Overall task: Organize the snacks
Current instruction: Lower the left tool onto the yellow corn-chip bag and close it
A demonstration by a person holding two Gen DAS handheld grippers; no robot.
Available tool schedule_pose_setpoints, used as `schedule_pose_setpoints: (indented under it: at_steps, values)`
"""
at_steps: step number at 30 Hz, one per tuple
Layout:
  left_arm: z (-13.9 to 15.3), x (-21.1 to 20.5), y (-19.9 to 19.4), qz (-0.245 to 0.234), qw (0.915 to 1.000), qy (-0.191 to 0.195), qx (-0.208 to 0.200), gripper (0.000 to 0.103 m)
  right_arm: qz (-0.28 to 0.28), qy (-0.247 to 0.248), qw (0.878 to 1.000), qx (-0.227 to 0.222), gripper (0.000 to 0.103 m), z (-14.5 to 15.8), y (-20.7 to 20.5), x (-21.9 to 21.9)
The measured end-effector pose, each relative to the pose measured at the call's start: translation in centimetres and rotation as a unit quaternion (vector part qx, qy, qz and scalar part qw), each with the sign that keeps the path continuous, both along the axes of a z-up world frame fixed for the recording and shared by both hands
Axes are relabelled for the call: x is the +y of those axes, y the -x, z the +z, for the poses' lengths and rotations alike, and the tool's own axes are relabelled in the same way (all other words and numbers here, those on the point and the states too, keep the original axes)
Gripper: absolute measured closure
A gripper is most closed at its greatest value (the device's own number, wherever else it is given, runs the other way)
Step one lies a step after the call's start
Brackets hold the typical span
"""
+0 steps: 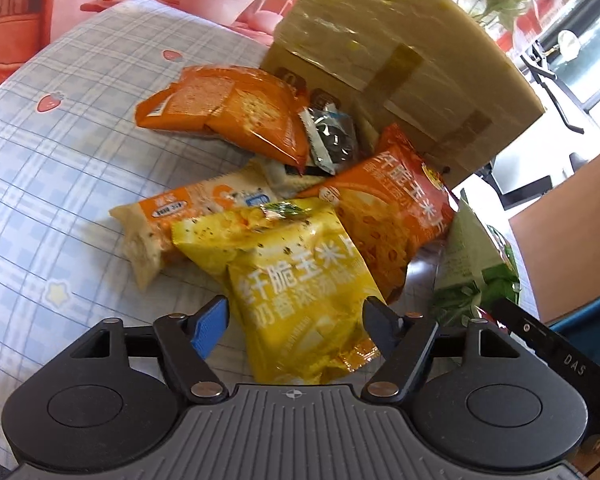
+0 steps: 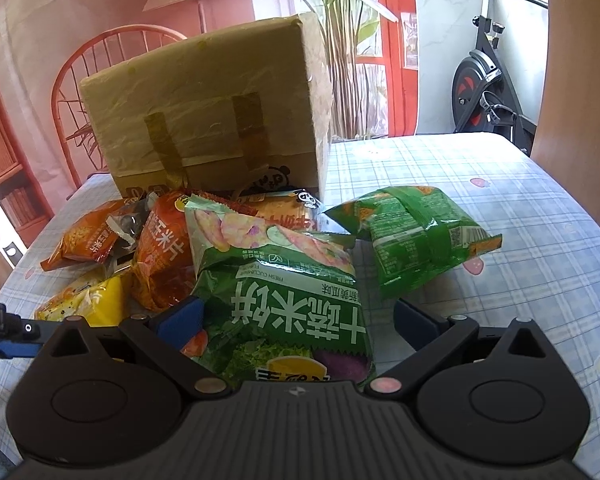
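A pile of snack bags lies on the plaid tablecloth in front of a taped cardboard box. My left gripper is open around the lower half of a yellow corn chip bag; the blue pad stands just clear of the bag's edge. Behind it lie an orange corn chip bag, a cream bar pack, an orange cracker pack and a small silver sachet. My right gripper is open wide around a green rice cracker bag, whose right edge is apart from the dark pad.
A second green bag lies alone to the right of the pile. The box stands upright at the table's far side. Beyond the table are a red chair, a potted plant and an exercise bike.
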State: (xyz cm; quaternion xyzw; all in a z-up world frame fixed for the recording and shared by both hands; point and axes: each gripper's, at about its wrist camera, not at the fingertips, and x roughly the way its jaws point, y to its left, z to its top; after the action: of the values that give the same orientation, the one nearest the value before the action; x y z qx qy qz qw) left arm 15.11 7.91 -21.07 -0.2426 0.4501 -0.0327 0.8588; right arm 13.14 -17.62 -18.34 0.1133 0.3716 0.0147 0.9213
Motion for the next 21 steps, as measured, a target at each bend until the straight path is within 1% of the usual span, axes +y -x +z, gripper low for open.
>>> schedule_pose_setpoints:
  at_steps: [6,12,13,15,17,19,21]
  values:
    - [-1.4,-1.0,-0.6,-0.007,0.9999,-0.006,0.015,0.027,0.003,0.006,1.0,0.003,0.0,0.2,-0.1,0.2]
    - [-2.5,-0.5,-1.3,0.004,0.9997,0.009,0.025,0.029,0.001,0.006,1.0,0.005,0.0,0.9,0.0,0.1]
    - [-2.5,-0.4,-1.3,0.002,0.9997,0.008,0.022,0.033,0.002,0.007,1.0,0.005,0.0,1.1,0.0,0.1]
    - [-2.2,-0.4,-1.3,-0.003,0.9998,-0.009,0.019,0.04,0.002,0.006,1.0,0.001,0.0,1.7,0.0,0.2]
    - [-2.0,-0.3,-1.4,-0.011,0.9996,-0.019,0.017,0.045,0.004,0.001,1.0,-0.002,0.0,2.5,0.0,0.3]
    - [-1.6,0.1,-1.3,-0.02,0.9994,-0.024,0.013,0.048,0.009,-0.007,1.0,-0.007,0.0,3.4,-0.2,0.6]
    - [-1.1,0.4,-1.3,-0.03,0.9988,-0.036,0.012,0.05,0.016,-0.013,1.0,-0.011,0.0,4.3,-0.4,1.3]
